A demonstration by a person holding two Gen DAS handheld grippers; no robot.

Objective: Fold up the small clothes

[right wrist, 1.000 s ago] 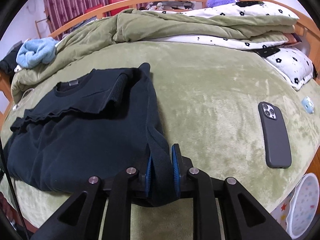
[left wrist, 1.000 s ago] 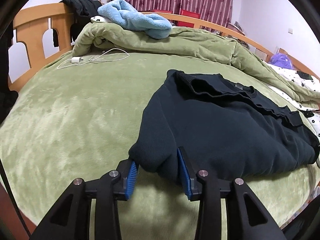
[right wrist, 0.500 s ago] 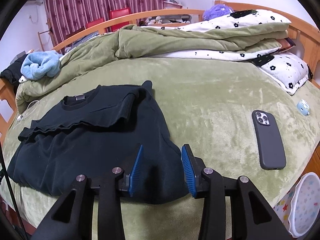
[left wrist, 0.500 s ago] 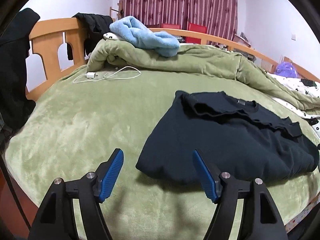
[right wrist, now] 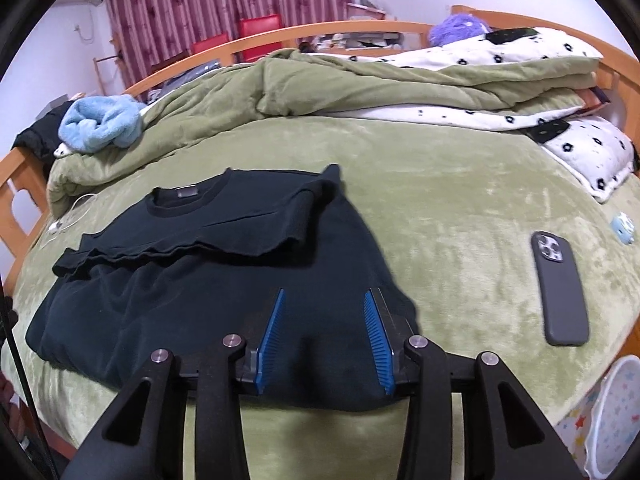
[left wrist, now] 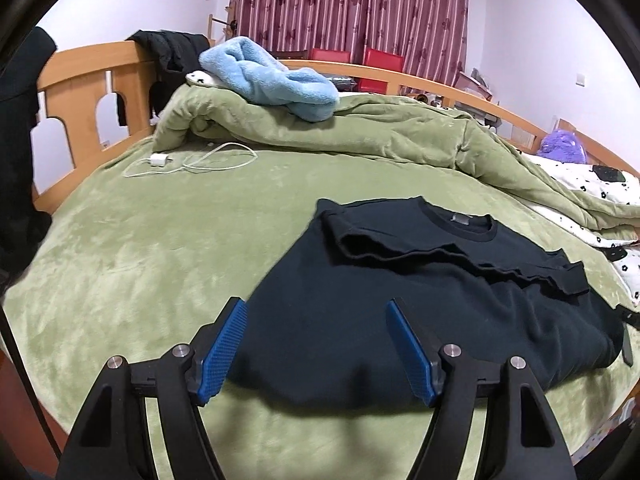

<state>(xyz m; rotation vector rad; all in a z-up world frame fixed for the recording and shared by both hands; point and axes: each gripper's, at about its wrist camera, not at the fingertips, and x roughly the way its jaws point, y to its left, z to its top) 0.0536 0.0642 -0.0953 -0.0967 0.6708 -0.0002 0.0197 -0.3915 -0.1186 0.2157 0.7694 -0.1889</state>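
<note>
So both claws are spread wide and holding nothing. Left claw (left wrist: 316,344) hangs over the near hem of the sweater (left wrist: 400,288), toward its left corner, blue pads (left wrist: 224,348) well apart with only dark cloth showing between them. Right claw (right wrist: 324,336) does the same over the hem toward the sweater's (right wrist: 200,280) right corner, pads (right wrist: 376,336) apart, not pinching any fabric (whether the tips brush the cloth I can't tell).

Sweater is black, lying flat on the green bed (left wrist: 140,260), collar pointing away from the claws with a small grey tag inside the neck. Both sleeves are folded in across the chest, making a wavy ridge running side to side below the collar. Near hem sits close to the bed's front edge.

Everything else, relative to the sweater: a grey phone (right wrist: 560,288) lies face down on the bed well to its right, with a small light-blue thing (right wrist: 623,229) further right of that. Beyond the collar there's a bunched green duvet (left wrist: 380,136) with a blue towel (left wrist: 272,76) on top. Off to the far left of the sweater, a white charger (left wrist: 160,159) with its cable looped on the bed.
</note>
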